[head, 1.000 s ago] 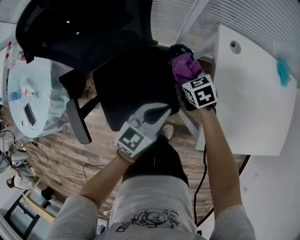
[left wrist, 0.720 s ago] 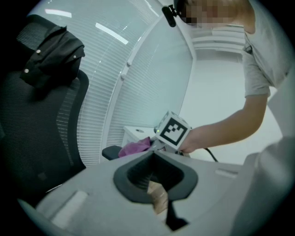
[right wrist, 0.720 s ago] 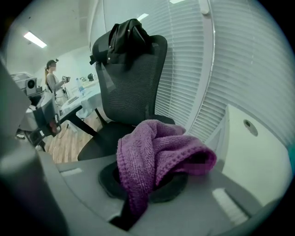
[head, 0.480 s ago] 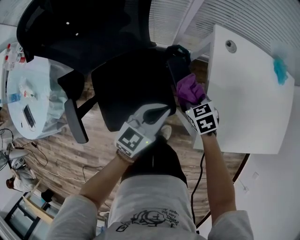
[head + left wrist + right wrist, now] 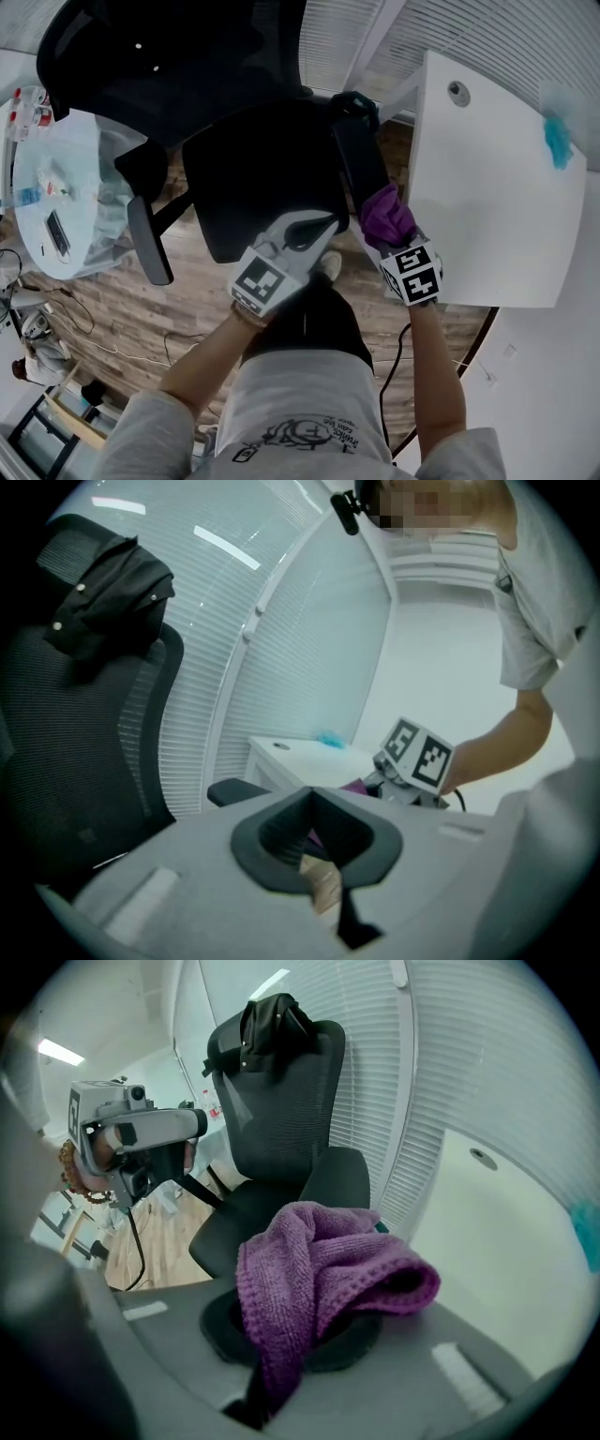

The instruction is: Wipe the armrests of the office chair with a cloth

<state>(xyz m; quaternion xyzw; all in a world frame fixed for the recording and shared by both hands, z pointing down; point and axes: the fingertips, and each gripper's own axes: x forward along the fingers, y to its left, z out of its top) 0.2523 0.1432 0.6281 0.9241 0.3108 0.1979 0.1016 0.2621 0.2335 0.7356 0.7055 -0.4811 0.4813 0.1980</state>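
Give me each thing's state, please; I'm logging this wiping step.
Right hand-held gripper: shut on the cloth.
Left hand-held gripper: shut, holding nothing.
Cloth: bunched, at the near end of the armrest by the desk.
Other armrest: bare.
Jacket: draped over the top of the chair.

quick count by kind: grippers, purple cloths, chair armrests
grippers: 2 (left gripper, right gripper)
purple cloth: 1
armrests: 2
total: 5
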